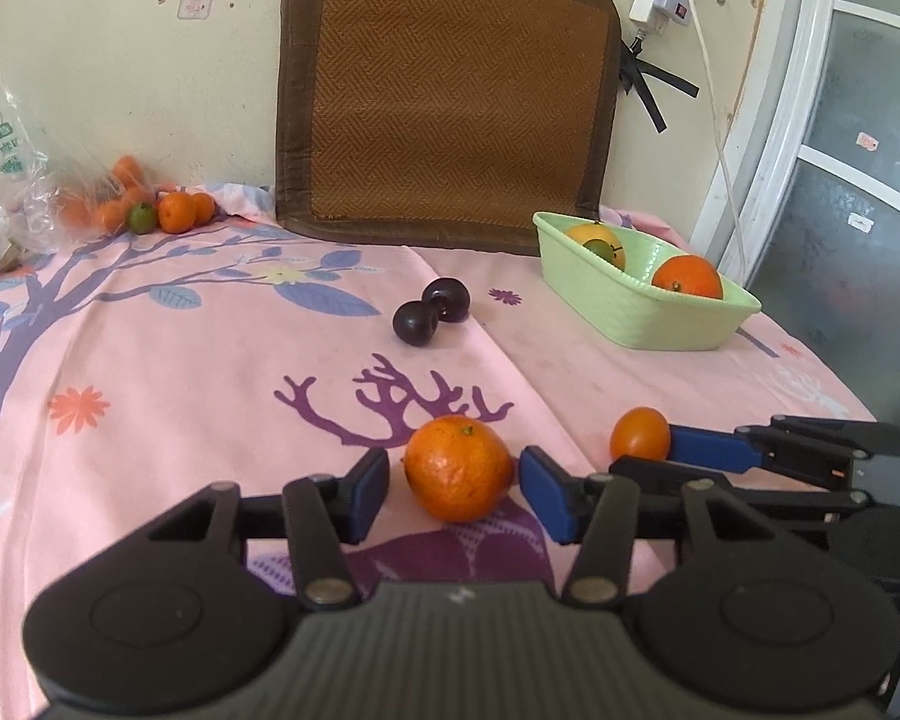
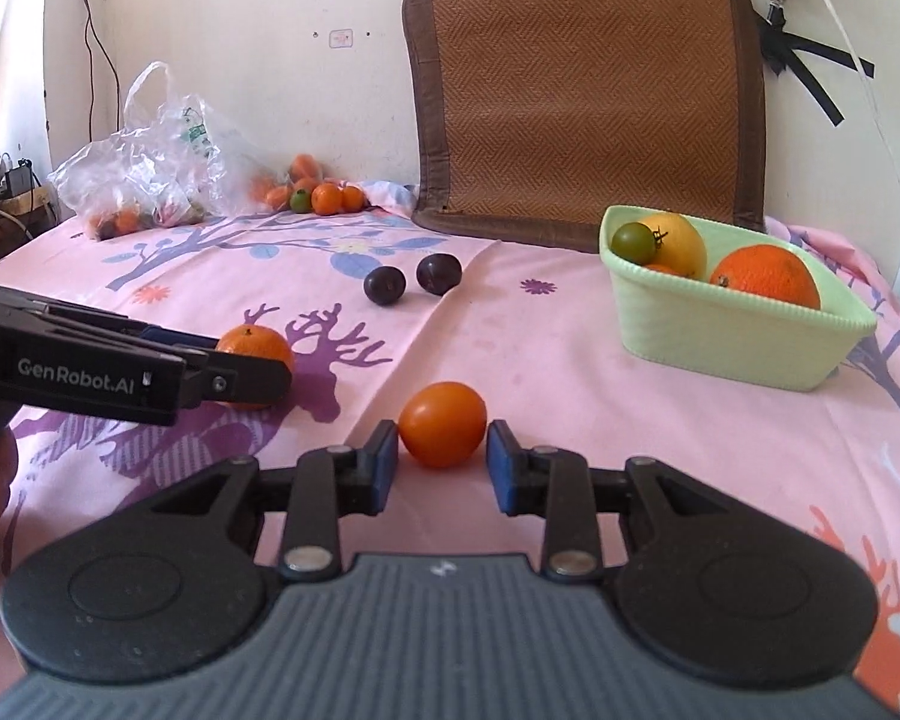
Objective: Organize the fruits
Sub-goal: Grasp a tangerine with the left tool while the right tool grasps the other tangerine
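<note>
On the pink-clothed table, left tongs (image 1: pixel 455 495) part-open around a mandarin (image 1: pixel 459 468), right tongs (image 2: pixel 443 462) narrowly astride a small orange tomato (image 2: pixel 443 423), neither squeezed. Could roll away if nudged while closing. Only from the right wrist: bag (image 2: pixel 150 174) fully visible, green basket (image 2: pixel 744 348) far right.

Bare cloth (image 2: pixel 540 360) lies open toward the green basket (image 2: pixel 732 348); two plums (image 2: pixel 411 279) sit left of it.
</note>
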`<state>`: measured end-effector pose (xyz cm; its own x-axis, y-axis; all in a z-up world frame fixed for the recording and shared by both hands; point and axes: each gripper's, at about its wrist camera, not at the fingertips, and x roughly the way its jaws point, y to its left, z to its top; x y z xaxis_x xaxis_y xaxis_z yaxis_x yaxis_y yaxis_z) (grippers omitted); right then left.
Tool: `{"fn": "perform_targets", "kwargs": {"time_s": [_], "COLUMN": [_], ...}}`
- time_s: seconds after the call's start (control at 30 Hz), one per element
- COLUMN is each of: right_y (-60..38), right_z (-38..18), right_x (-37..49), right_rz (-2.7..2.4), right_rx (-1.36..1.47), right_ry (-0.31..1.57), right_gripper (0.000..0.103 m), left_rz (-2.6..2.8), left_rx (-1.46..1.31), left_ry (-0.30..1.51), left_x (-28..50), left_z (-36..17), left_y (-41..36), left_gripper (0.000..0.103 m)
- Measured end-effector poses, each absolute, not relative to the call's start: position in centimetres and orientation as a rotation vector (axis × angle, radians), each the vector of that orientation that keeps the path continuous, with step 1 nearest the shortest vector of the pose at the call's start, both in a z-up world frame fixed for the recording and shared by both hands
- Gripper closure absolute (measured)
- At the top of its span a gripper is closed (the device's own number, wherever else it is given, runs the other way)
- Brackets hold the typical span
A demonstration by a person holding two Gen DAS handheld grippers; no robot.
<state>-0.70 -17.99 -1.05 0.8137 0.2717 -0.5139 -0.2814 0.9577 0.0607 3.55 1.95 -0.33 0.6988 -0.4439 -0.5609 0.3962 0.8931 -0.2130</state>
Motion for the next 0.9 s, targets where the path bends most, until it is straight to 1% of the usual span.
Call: {"fn": "perform_targets", "kwargs": {"time_s": [0.1,0.9], "right_y": [-18.03,-17.89], "right_z": [-1.07,-1.06], "right_x": [-0.65,-0.34], "right_rz": [0.296,0.296], "right_rx": [-0.016,-0.011], "right_ry": [0.547,0.549], "right_gripper": [0.062,0.060], "left_rz": [-0.466,-0.465], "left_rx": [-0.074,-0.057], "left_ry": [0.644,0.632], "left_x": [3.55,3.41], "left_z": [-0.33,-0.27], "left_y": [1.90,1.62], "left_gripper": [0.054,0.053]}}
